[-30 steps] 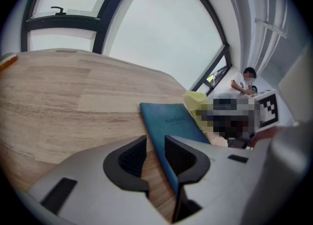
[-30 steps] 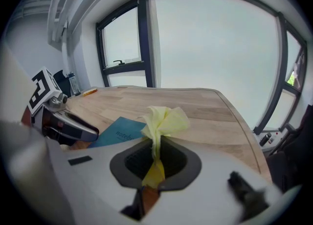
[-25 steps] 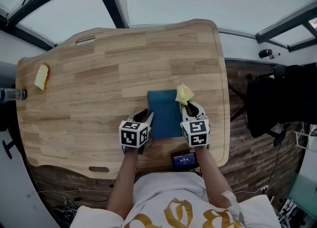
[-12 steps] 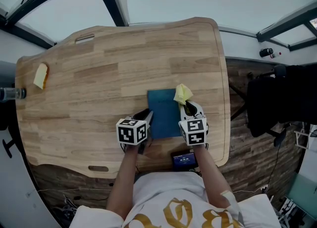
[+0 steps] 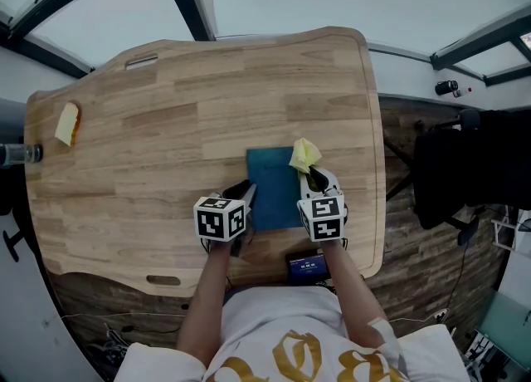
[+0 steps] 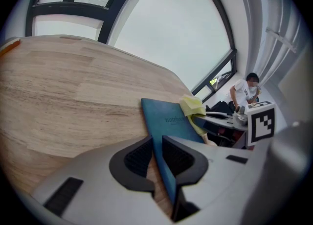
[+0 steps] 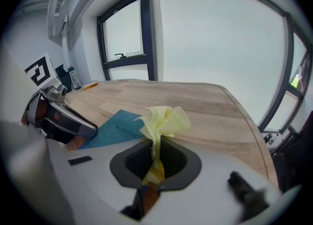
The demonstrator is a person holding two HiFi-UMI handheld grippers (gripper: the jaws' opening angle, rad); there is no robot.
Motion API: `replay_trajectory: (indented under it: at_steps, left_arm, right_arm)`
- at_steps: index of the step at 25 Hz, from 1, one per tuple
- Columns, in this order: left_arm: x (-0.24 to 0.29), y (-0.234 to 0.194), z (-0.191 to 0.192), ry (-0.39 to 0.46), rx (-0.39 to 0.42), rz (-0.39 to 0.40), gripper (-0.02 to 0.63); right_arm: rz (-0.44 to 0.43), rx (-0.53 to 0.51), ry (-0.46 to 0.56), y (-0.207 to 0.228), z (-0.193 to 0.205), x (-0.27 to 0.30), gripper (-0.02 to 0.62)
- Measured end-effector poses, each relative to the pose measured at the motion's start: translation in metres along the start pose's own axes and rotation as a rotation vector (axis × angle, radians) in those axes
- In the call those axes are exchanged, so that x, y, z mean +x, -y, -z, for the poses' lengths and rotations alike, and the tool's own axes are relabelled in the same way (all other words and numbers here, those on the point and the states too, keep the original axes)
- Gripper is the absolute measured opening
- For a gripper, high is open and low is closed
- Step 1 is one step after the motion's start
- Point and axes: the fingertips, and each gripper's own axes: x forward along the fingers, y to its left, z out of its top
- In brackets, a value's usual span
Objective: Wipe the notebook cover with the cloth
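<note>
A: Where's the notebook?

B: The blue notebook [image 5: 274, 189] lies cover up on the wooden tabletop [image 5: 166, 123], right of centre and close to the front edge. The word "notebook" can be read on the cover in both gripper views.

A: And the left claw?

B: The left claw [image 6: 156, 153] is at the notebook's near left edge. Its jaws are drawn in close on that edge, and the rim of the cover runs straight between the two ribbed pads.

A: The right one?

B: The right claw [image 7: 155, 156] is pinched tight on the yellow cloth [image 7: 164, 120]. The cloth is bunched. A thin neck of it passes between the jaws, and a ruffled tuft stands out past the tips.

A: Where's the cloth relative to the cover?

B: In the head view the tuft sits over the notebook's far right corner. I cannot tell whether it presses on the cover or hangs just above it.

A: How do the two claws sit relative to each other?

B: Side by side, one at each long edge of the notebook, both pointing away from the person.

A: Anything else on the tabletop?

B: A small yellow-and-orange piece [image 5: 68, 126] lies at the far left, well apart from the notebook. A dark device [image 5: 309, 267] with a blue face sits at the front edge, just beside the right forearm.
</note>
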Motion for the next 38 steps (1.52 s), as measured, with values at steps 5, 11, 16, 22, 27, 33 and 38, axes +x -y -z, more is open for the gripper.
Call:
replay_trajectory:
  at_steps: [5,11,16,22,27,33,38]
  left_arm:
    - [0.001,-0.001,0.000,-0.001,-0.002,0.001,0.072]
    - [0.000,-0.001,0.000,-0.002,-0.011,0.004,0.072]
    - [0.000,-0.001,0.000,-0.004,-0.016,0.008,0.072]
    - [0.000,-0.001,-0.001,-0.003,-0.020,0.009,0.071]
    - [0.000,-0.001,0.000,-0.004,-0.024,0.011,0.071]
    - [0.000,-0.002,0.000,-0.003,-0.025,0.010,0.071]
    - [0.000,-0.002,0.000,-0.005,-0.027,0.011,0.071]
  right_arm:
    - [-0.039,-0.036,0.000,-0.012,-0.006,0.007,0.037]
    - [-0.115,-0.062,-0.019,-0.038,-0.009,0.016,0.037]
    - [-0.128,-0.083,-0.030,-0.045,-0.013,0.021,0.037]
    - [-0.168,-0.098,-0.066,-0.050,-0.013,0.021,0.037]
    - [-0.216,-0.114,-0.100,-0.060,-0.015,0.025,0.037]
    - [-0.262,-0.125,-0.116,-0.071,-0.017,0.029,0.037]
    - [-0.291,-0.137,-0.119,-0.078,-0.019,0.031,0.037]
